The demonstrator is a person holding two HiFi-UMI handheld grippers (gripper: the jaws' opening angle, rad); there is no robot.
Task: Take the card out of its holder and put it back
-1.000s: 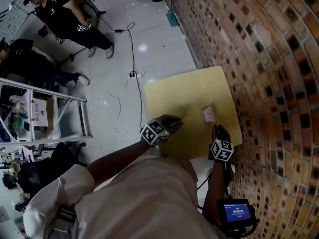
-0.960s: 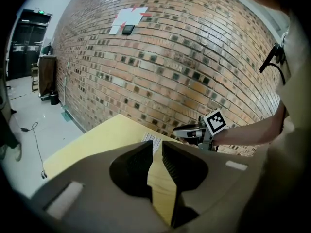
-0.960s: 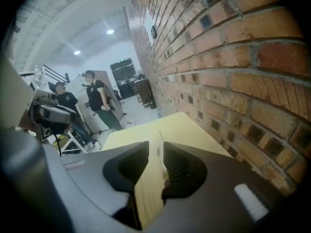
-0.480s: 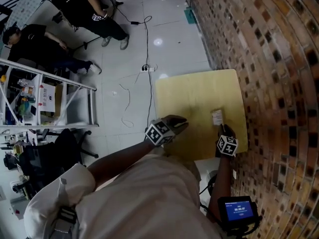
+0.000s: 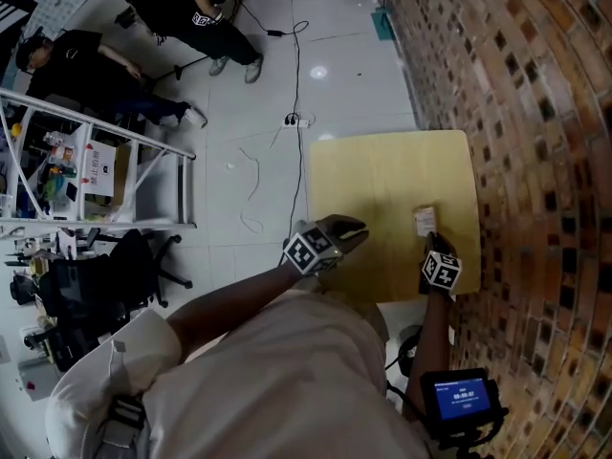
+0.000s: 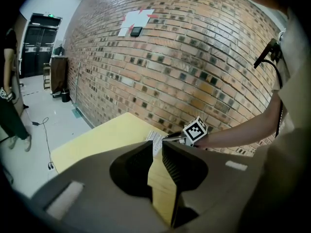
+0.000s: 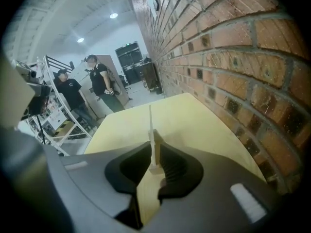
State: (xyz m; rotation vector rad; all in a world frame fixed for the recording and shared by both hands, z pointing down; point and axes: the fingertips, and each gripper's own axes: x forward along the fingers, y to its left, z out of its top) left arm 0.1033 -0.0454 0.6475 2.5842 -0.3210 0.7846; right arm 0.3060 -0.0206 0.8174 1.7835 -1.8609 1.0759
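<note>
A white card (image 5: 425, 220) stands upright in a small holder (image 7: 155, 168) near the right edge of the yellow table (image 5: 382, 170). In the right gripper view the card (image 7: 150, 125) shows edge-on. My right gripper (image 7: 154, 147) reaches it from the near side (image 5: 431, 244). Its jaws are closing, with the card and holder between them and a thin gap still showing. The left gripper view shows the card (image 6: 155, 139) with the right gripper (image 6: 169, 137) at it. My left gripper (image 5: 349, 228) rests at the table's near edge. Its jaws (image 6: 156, 147) are slightly apart and hold nothing.
A brick wall (image 5: 535, 113) runs along the table's right side. On the floor to the left are a cable with a power strip (image 5: 292, 120), a metal rack (image 5: 96, 175) and an office chair (image 5: 105, 275). Two people (image 5: 115, 55) are farther back.
My right gripper has moved forward up to the card, so the card now stands between its jaws. The left gripper has stayed at the table's near edge.
</note>
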